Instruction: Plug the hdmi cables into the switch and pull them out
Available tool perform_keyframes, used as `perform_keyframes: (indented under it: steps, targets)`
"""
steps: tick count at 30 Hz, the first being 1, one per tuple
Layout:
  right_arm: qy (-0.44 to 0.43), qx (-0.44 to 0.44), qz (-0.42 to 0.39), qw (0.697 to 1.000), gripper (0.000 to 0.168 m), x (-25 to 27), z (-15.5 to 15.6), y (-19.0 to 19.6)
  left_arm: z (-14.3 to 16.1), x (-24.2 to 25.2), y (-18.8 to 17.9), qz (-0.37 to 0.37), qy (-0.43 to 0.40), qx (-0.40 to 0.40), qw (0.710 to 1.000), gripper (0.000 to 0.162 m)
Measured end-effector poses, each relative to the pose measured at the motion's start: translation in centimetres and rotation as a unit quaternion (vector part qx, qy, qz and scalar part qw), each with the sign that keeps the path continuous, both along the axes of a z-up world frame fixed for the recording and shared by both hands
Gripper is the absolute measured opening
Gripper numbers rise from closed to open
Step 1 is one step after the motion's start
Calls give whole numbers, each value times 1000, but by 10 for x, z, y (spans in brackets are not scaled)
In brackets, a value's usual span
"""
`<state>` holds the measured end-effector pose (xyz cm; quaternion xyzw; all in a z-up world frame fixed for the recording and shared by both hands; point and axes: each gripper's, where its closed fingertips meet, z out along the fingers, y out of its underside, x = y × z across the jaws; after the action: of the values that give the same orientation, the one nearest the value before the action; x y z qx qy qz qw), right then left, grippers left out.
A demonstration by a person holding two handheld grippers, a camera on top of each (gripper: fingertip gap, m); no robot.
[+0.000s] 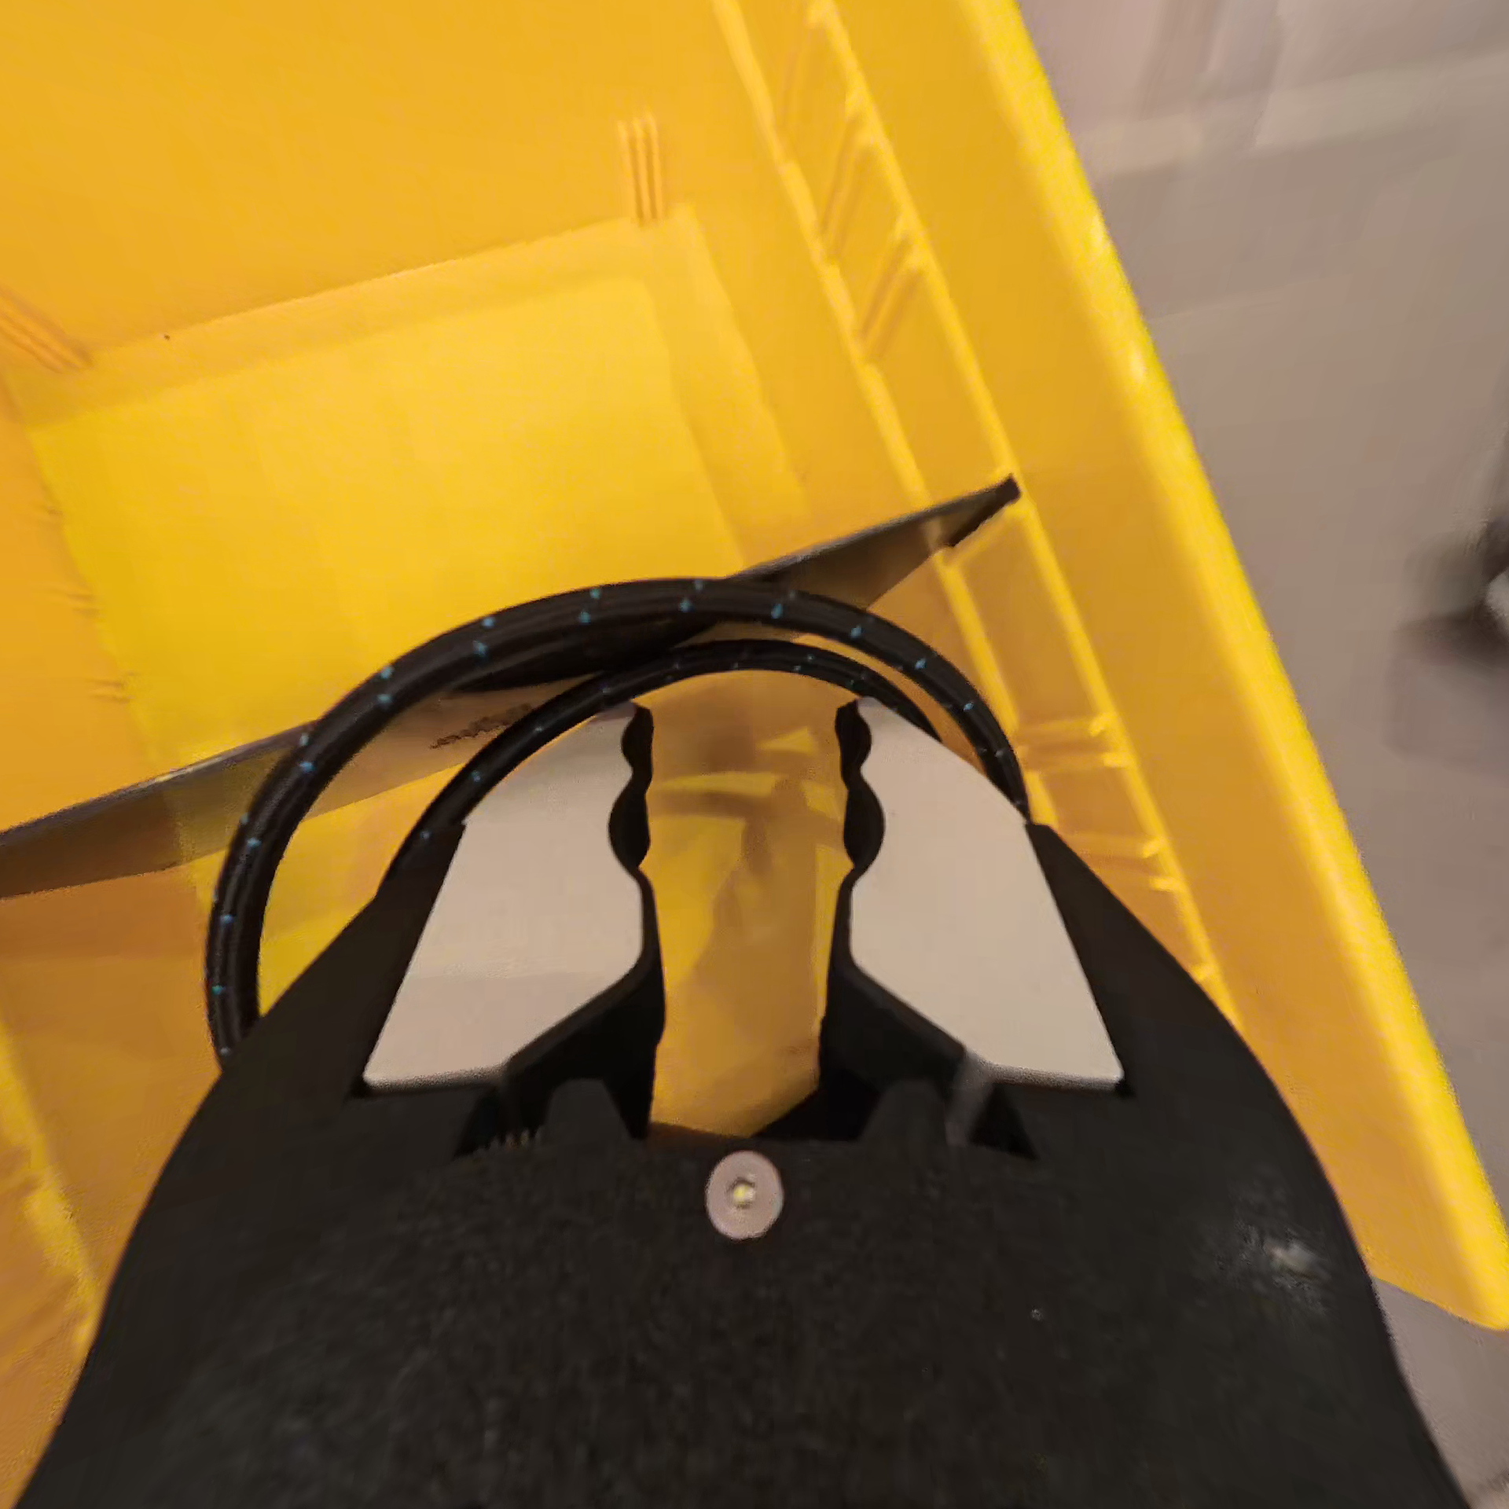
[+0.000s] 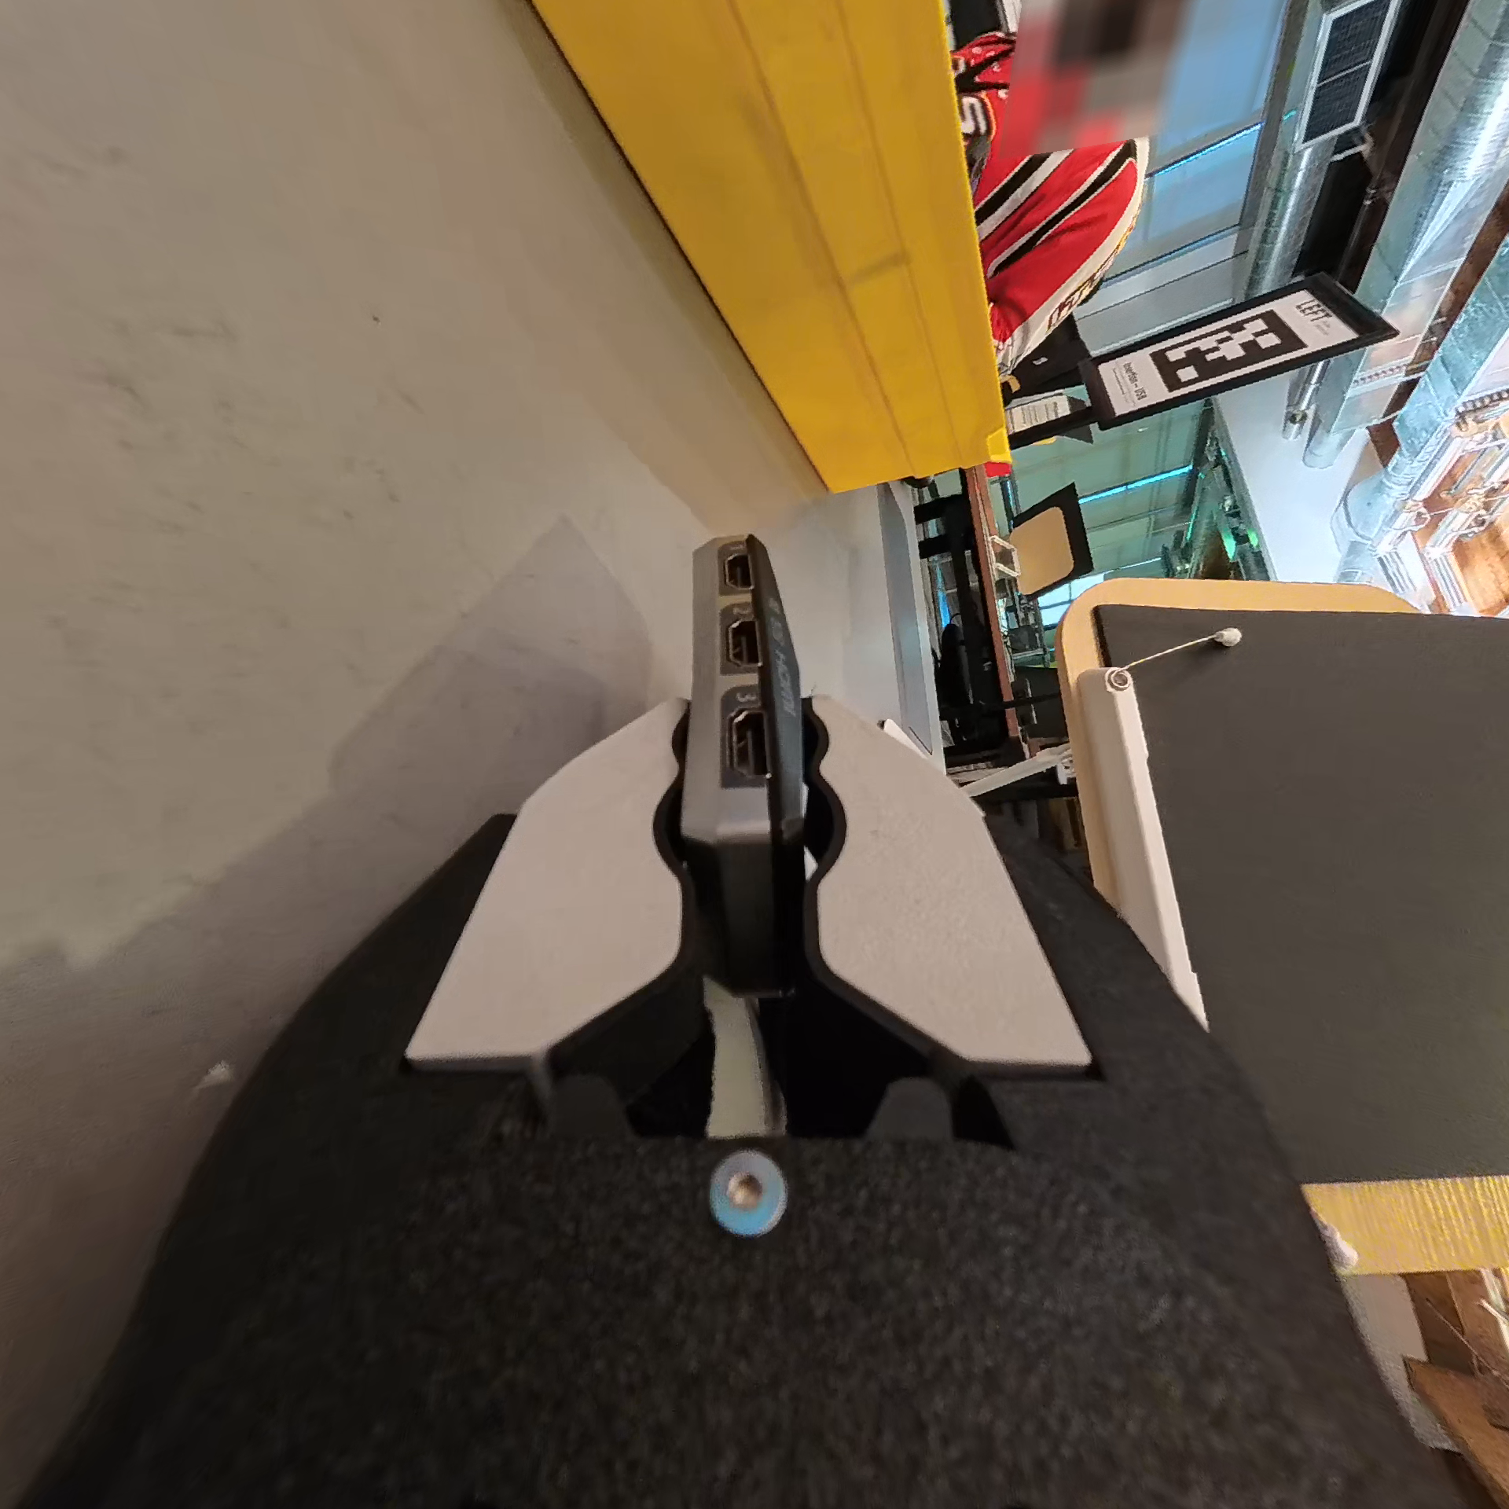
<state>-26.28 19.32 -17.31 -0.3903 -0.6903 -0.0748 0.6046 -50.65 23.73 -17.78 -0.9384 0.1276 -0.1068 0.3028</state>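
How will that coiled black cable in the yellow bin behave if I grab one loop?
The cable lies in springy loops, so it will probably flex and uncoil rather than lift as one piece. Its braided jacket likely grips well. The open left gripper hovers just short of it.

Your views are bright, evenly lit; yellow bin [image 1: 1143, 571] edges motion-blurred, wide-angle bending; soft shadow on tabletop [image 2: 245, 408].

Glossy yellow plastic bin [image 1: 1102, 571], braided black cable [image 1: 694, 600], matt switch [image 2: 739, 816]

the cable [image 1: 620, 645] loops inside the bin [image 1: 1143, 653] just ahead of the left tool [image 1: 745, 727], over a flat plate [image 1: 857, 547].
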Motion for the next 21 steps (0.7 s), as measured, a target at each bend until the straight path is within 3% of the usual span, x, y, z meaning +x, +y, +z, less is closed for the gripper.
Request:
perform_keyframes:
  steps: [1, 8, 21]
  targets:
    - [2, -2, 1, 1000, 22, 0, 0, 0, 3, 2, 1, 4, -17, 4, 1000, 42]
    - [11, -15, 5, 1000, 23, 0, 2, -1, 18, 17, 1, -40, -44, 43, 997, 27]
    - [9, -15, 6, 1000, 23, 0, 2, -1, 34, 28, -4, -53, -104, 43, 992, 24]
